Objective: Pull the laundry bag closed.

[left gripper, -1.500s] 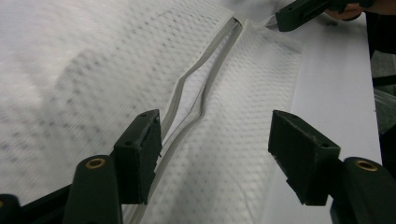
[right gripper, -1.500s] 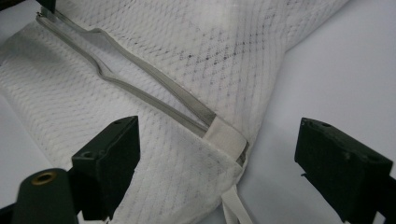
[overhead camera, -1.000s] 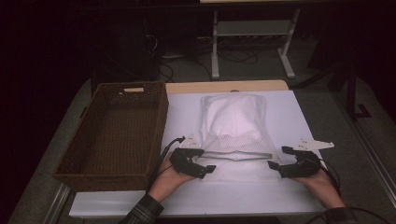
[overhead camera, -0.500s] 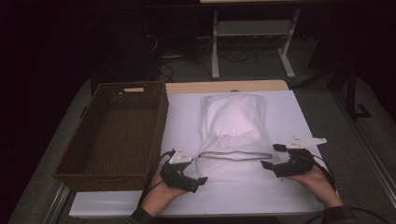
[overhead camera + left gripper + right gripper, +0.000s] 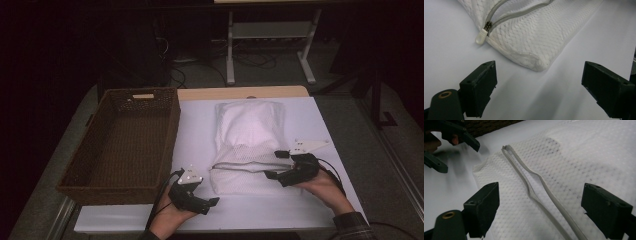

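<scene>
**Both grippers open beside the unzipped mesh bag**

We see a white mesh bag (image 5: 250, 145) lying flat on the white table cover (image 5: 200, 125), just to the right of the brown wicker basket (image 5: 125, 145). The grey zipper (image 5: 245, 166) runs across the near end of the bag and its two sides stand apart. In the left gripper view the white zipper pull (image 5: 480, 38) rests at the corner of the bag, touching the cover.

Our left gripper (image 5: 200, 200) sits at the near left corner of the bag, close to it but not touching. Its jaws have just been opening and now stand wide, with only bare cover and the bag corner (image 5: 539, 63) ahead of them; nothing is between them.

Our right gripper (image 5: 280, 165) is at the right end of the zipper, above the mesh. In the right gripper view its jaws are also wide apart, the zipper (image 5: 536, 192) passing below them, and they hold nothing.
</scene>
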Action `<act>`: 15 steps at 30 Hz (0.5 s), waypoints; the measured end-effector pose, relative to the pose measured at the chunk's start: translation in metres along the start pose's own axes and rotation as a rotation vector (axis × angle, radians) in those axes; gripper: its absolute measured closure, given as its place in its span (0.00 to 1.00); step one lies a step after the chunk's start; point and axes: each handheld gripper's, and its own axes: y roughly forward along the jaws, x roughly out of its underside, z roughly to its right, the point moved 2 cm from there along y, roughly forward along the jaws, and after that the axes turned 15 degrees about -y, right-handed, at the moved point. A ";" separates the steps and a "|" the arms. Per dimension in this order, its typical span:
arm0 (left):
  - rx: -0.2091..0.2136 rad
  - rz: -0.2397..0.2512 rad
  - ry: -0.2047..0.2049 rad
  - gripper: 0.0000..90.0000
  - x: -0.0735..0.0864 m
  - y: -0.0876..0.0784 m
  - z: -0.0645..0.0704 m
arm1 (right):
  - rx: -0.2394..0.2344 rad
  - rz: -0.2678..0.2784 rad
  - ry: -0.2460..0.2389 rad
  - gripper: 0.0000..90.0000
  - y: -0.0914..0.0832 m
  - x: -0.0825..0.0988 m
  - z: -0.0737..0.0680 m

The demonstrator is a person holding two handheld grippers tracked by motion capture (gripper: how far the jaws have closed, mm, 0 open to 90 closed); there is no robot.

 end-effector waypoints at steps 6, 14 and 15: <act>0.001 0.003 -0.009 0.14 0.001 0.000 -0.001 | -0.040 -0.012 -0.036 0.16 0.014 -0.012 -0.002; -0.003 0.000 -0.008 0.14 0.005 -0.003 0.000 | -0.079 -0.012 -0.061 0.16 0.029 -0.026 -0.002; -0.007 0.000 -0.006 0.14 0.006 -0.004 -0.001 | -0.091 -0.011 -0.073 0.16 0.035 -0.031 -0.001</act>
